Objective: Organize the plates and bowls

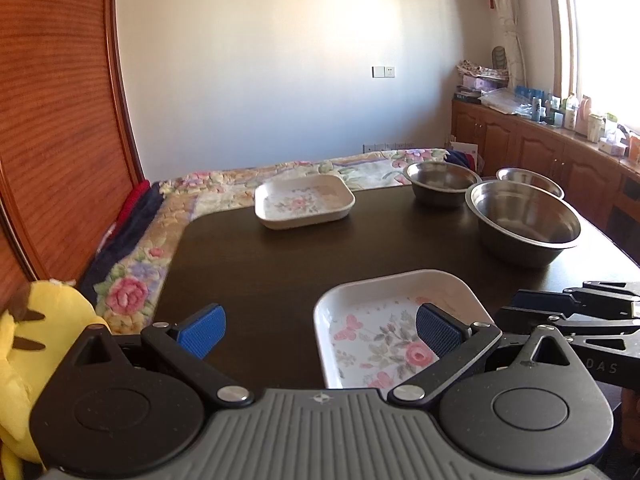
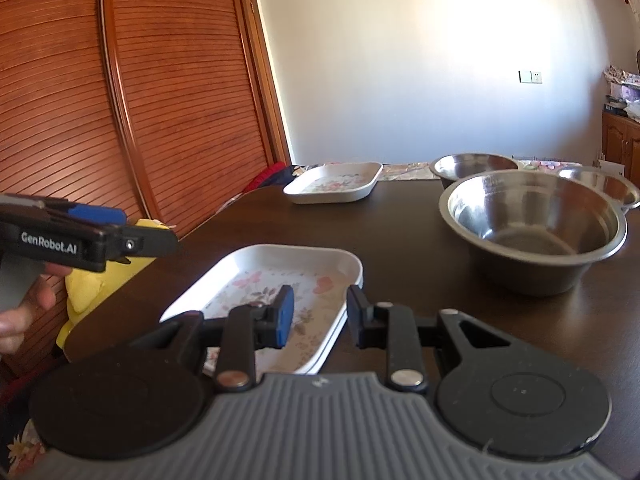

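While both grippers hang over the near end of the dark table (image 1: 260, 248), neither one actually has hold of anything. Using the near floral tray (image 1: 384, 320) as the landmark: the left gripper (image 1: 320, 334) is spread wide, with one blue pad (image 1: 204, 330) over bare table off the tray's left side and the other pad above the tray's inside, gripping nothing. The right gripper (image 2: 320, 314) is only partly apart, fingers straddling the tray's right rim, one blue pad (image 2: 285, 316) over the flower pattern and the other just outside the edge. Can't tell if either pad touches the rim.

Behind the tray and to its right sits the big steel bowl (image 2: 532, 224), with two more steel bowls (image 1: 440, 182) further back beyond it. A second floral tray (image 1: 304, 200) is well apart, straight back by the far table edge. Off the tray's left, past the table edge, there's a yellow plush toy (image 1: 24, 356).
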`<state>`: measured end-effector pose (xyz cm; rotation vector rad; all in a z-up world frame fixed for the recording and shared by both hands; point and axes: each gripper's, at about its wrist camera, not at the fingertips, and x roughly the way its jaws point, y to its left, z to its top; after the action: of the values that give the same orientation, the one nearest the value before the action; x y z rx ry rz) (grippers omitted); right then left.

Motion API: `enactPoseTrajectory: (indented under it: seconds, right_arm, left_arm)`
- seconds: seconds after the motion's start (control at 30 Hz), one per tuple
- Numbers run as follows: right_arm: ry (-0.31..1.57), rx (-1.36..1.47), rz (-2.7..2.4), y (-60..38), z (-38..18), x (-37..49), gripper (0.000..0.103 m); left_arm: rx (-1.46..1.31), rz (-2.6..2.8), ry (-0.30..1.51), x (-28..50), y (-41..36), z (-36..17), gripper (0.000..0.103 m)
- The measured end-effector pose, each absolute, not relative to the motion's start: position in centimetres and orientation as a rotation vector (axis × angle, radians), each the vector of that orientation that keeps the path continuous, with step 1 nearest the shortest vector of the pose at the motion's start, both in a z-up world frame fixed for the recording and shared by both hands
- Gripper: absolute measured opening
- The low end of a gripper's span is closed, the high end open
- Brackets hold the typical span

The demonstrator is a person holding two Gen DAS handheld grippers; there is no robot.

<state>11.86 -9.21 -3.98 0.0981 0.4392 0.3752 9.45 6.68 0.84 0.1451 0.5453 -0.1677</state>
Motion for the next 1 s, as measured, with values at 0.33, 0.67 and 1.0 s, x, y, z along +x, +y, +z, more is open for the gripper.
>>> enactPoseTrajectory:
  seconds: [0.33, 0.67, 1.0]
  right_arm:
    - [0.413, 0.032, 0.382, -8.8, 0.1, 15.0, 0.030]
    - [0.426, 0.013, 0.409, -8.0, 3.5, 19.8, 0.031]
    - [0.505, -0.004, 0.438, -6.8, 4.1, 25.0, 0.031]
  left_arm:
    - [0.118, -0.186, 0.528, 11.6, 8.2, 2.6, 0.103]
    - [0.111, -0.200, 0.520, 15.2, 8.9, 3.3, 0.097]
    - [0.126, -0.221, 0.519, 20.1, 9.2, 2.8, 0.094]
